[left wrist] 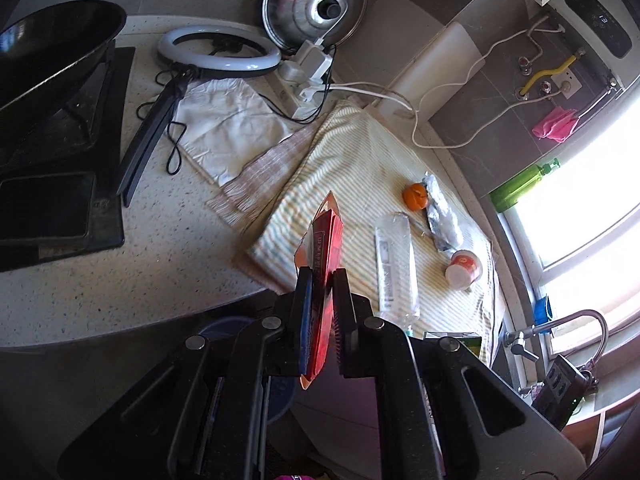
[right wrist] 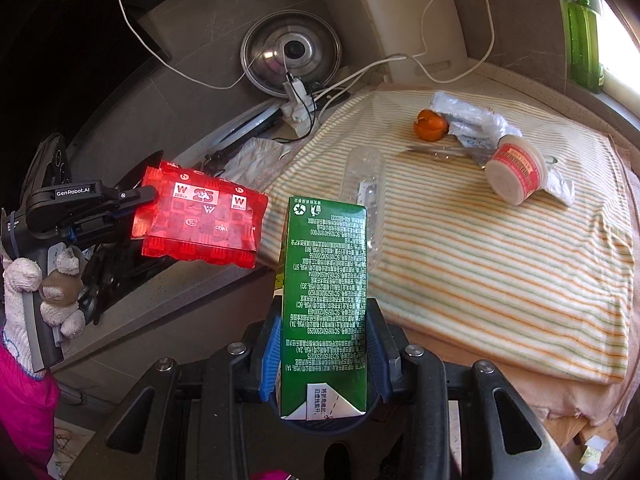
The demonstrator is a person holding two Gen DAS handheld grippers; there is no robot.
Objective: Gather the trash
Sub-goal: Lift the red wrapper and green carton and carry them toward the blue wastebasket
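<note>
Red wrapper (left wrist: 326, 248) clamped, green carton (right wrist: 325, 304) gripped (bottle (left wrist: 394, 264) beyond)

Both grippers are black with blue pads and silver screws; the left gripper (right wrist: 140, 204) reads "GenRobot.AI". Left hand (right wrist: 44, 292) wears a white knit glove, pink sleeve below.

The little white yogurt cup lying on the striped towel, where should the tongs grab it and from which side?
Grip the yogurt cup across its round side wall, mid-body, coming from above. It lies tipped on its side on the striped towel, so the wall is exposed; the silver wrapper crowds its far side.
</note>
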